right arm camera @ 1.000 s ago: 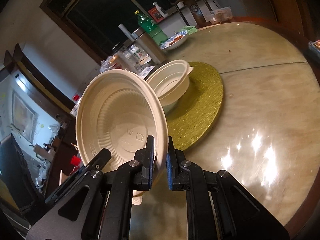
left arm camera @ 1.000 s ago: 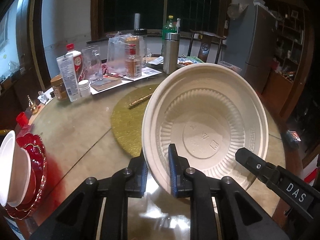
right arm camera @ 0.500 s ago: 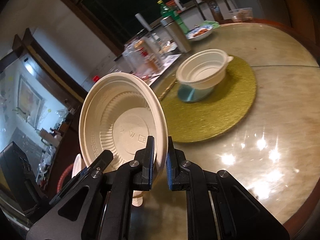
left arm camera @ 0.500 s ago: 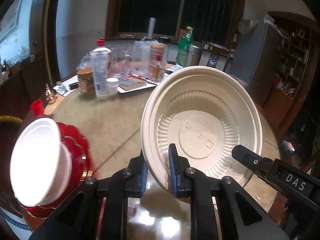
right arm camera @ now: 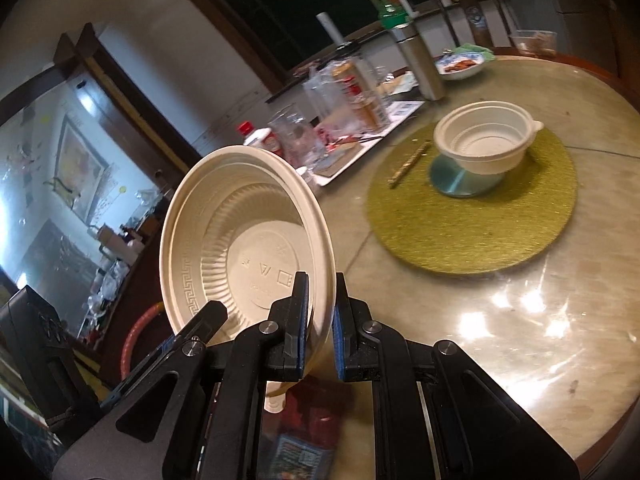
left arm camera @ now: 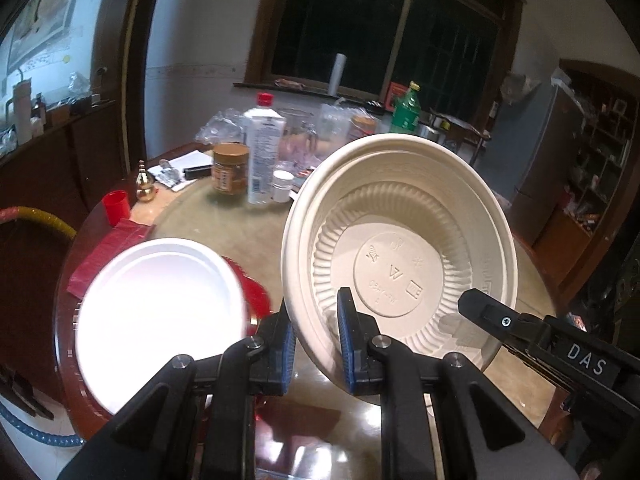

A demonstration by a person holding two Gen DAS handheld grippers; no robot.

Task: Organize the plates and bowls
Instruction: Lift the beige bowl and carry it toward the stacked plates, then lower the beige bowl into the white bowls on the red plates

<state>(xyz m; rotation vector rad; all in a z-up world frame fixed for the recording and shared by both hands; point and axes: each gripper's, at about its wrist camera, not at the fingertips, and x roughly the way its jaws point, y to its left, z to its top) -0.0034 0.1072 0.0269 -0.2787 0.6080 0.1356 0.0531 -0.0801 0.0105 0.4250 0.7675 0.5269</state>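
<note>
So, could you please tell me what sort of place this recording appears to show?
Most likely a home dining room at night. A big round table carries a gold turntable mat, bottles such as a green one, and jars; a grey fridge and a cluttered shelf unit stand nearby.

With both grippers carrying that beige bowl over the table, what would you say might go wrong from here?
1. The beige bowl is pinched only at its thin rim by the left gripper and the right gripper; if they pull apart or twist, the rim may bend or slip out.
2. The bowl is tilted steeply, so it may land crooked on the white bowl.
3. The bottles and jars stand close by; a wide swing might knock them.
</note>
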